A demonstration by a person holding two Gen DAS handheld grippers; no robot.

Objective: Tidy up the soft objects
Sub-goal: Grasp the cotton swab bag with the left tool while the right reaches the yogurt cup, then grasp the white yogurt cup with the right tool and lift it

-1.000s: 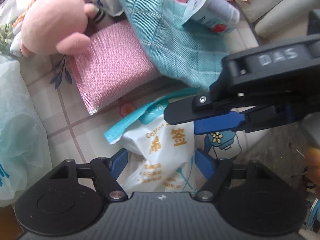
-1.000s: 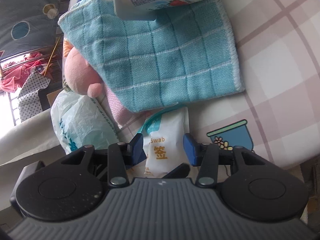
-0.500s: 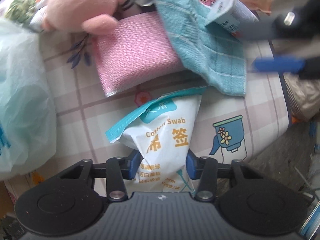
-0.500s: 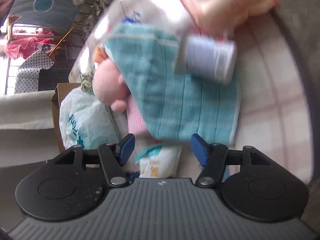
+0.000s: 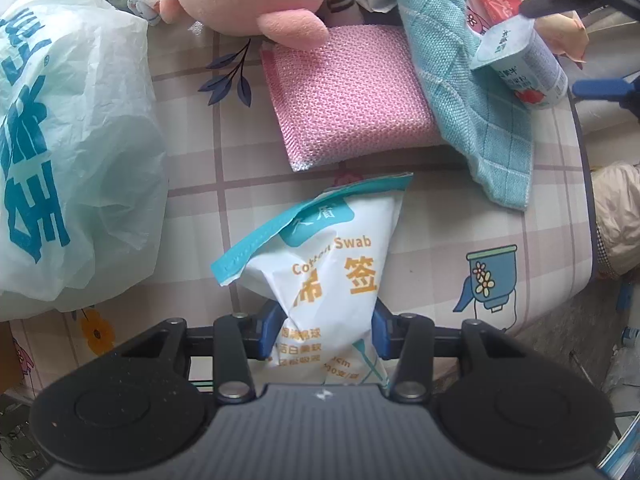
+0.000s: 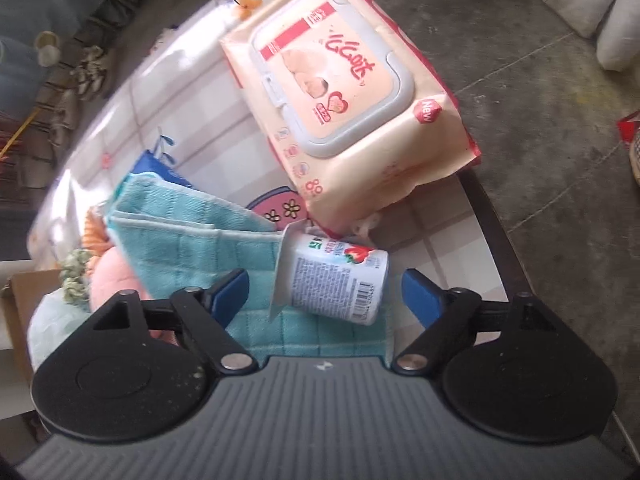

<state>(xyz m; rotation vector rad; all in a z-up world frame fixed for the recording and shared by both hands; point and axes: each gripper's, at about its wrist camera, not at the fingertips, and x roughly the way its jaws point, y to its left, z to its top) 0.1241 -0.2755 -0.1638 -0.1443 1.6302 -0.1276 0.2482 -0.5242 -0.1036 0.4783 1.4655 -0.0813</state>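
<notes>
Cotton swab bag [image 5: 332, 268], white with a teal top, at 6 o'clock in the left wrist view: "Cotton Swab" in orange Latin letters, two large orange Chinese characters beneath, smaller orange lines lower down too small to read.

Plastic bag [image 5: 68, 136] at 9 o'clock: large blue Chinese characters, cropped.

Wet wipes pack [image 6: 348, 92] at 12 o'clock in the right wrist view: red script brand on the lid, not legible; "New" on a red badge; "80" near its lower edge.

Yogurt cup [image 6: 336, 284] at centre: barcode and fine print, unreadable; strawberry picture.
</notes>
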